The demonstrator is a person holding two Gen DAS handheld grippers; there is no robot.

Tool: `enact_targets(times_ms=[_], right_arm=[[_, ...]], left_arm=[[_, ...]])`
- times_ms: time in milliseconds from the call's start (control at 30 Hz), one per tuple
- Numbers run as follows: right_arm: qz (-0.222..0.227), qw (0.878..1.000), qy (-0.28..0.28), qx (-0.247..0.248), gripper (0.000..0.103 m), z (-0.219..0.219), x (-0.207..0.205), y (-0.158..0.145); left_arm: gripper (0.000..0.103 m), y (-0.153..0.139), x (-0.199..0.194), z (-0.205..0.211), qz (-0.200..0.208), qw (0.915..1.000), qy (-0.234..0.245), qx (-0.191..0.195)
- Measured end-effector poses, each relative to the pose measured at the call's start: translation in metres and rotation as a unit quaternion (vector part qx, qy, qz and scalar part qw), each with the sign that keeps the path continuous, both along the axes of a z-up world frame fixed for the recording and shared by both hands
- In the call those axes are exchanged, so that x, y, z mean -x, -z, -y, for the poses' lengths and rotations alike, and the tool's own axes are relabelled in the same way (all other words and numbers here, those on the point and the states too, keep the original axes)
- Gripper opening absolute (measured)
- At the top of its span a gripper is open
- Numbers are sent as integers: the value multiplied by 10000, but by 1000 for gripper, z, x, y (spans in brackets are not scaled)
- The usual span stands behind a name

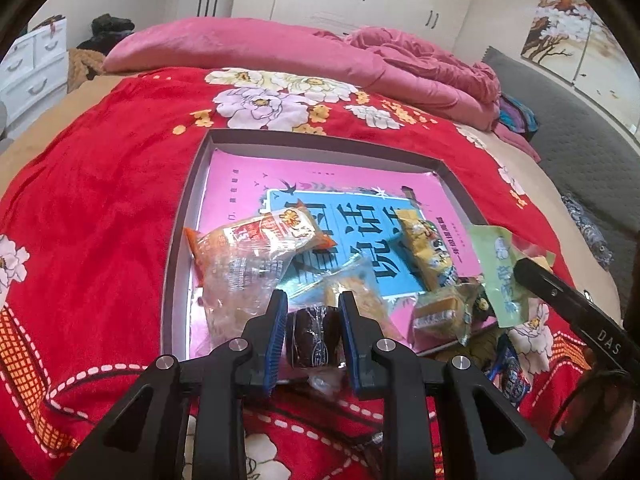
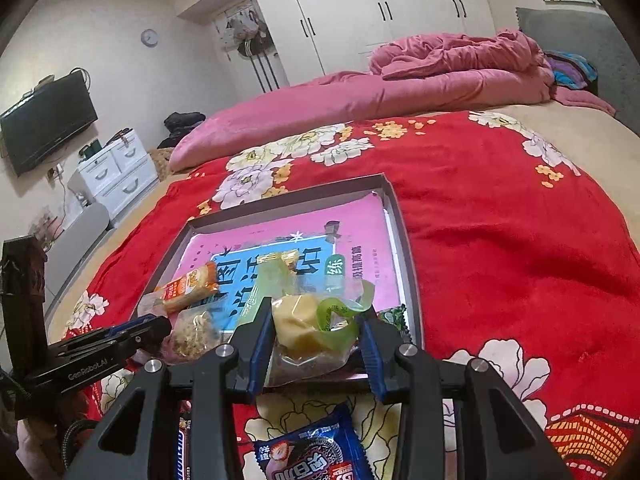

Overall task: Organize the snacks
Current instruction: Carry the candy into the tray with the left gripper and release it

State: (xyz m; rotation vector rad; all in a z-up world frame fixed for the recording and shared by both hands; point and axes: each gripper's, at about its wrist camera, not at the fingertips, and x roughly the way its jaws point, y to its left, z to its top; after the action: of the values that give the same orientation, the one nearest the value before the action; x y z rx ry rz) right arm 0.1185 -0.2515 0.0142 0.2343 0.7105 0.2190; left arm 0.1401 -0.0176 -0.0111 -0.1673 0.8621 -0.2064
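Observation:
A shallow grey tray with a pink and blue book inside lies on the red flowered blanket; it also shows in the right wrist view. Several snack packs lie in it, among them an orange pack and a yellow pack. My left gripper is shut on a dark brown wrapped cake at the tray's near edge. My right gripper is shut on a green-wrapped yellow cake pack over the tray's near right corner; that pack also shows in the left wrist view.
A blue cookie pack lies on the blanket in front of the tray, seen also in the left wrist view. A pink quilt is bunched at the far side of the bed. A white drawer unit stands left.

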Motion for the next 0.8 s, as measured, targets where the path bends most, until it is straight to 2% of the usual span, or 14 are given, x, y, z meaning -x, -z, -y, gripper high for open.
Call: enact_targets(times_ms=[600,800], right_arm=[[-173,9980,598,-91,40,21,-7,8],[-212,9981,584,-59,40,18,-9,11]], left_arm=[[27,2,-9,-7,-1,9999,-129,36],[27,3,-11,-6,4,9999,-99,26]])
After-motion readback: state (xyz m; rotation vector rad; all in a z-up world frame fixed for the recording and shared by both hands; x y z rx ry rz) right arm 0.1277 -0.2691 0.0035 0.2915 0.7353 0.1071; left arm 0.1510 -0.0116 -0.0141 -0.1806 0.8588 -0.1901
